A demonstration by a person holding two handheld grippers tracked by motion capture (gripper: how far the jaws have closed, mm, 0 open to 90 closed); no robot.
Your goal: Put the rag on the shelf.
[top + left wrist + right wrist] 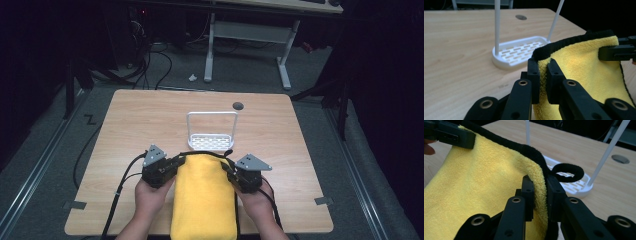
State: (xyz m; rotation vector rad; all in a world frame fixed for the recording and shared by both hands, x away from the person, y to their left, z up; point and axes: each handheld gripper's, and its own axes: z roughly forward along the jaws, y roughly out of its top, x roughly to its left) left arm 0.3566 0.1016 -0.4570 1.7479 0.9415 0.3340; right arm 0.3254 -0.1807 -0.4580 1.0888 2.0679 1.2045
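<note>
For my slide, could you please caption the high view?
Both grippers, left and right, pinch the far corners of a yellow towel before a white rack on the table.

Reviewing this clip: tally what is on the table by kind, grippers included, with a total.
Yellow towel with black trim: 1
White rack with slotted base: 1
Grippers, each shut on a far corner of the towel: 2, the left gripper and the right gripper
Total: 4
</note>
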